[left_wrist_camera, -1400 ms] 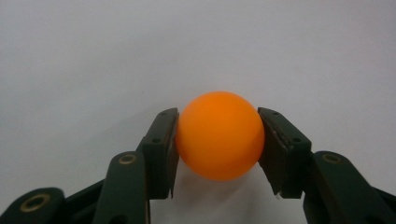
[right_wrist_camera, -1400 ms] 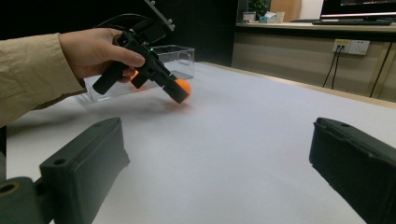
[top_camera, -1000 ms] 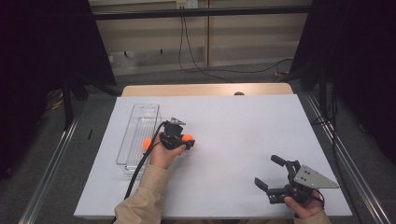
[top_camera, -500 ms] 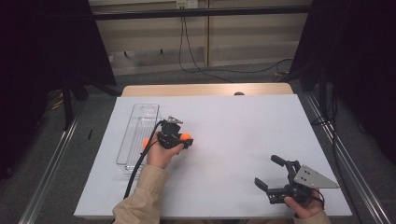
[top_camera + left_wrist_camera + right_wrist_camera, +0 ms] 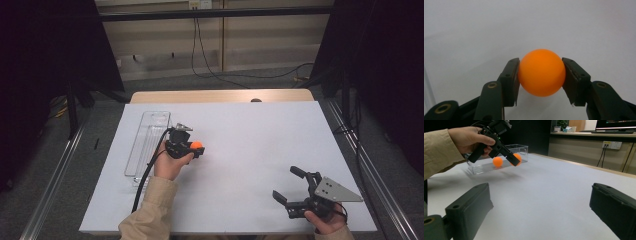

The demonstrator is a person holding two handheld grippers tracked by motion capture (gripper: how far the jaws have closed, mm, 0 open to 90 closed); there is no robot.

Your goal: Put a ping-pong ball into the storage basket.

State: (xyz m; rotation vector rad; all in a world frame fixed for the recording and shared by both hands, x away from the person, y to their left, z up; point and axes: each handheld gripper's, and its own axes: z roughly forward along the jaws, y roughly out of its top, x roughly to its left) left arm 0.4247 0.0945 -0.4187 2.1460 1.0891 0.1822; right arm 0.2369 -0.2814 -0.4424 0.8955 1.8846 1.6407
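Transport step: left tongs (image 5: 541,75) clamp the orange ball (image 5: 541,72), frame centre, above the worktop (image 5: 250,130). Right tongs (image 5: 541,212) stand open, idle. Next, likely: carry to the clear tray (image 5: 145,140), release.

- An orange ping-pong ball (image 5: 541,72), smooth and matte, sits clamped between the two black jaws above the white table.
- A second orange ball (image 5: 497,161) lies inside the clear plastic tray (image 5: 145,145).
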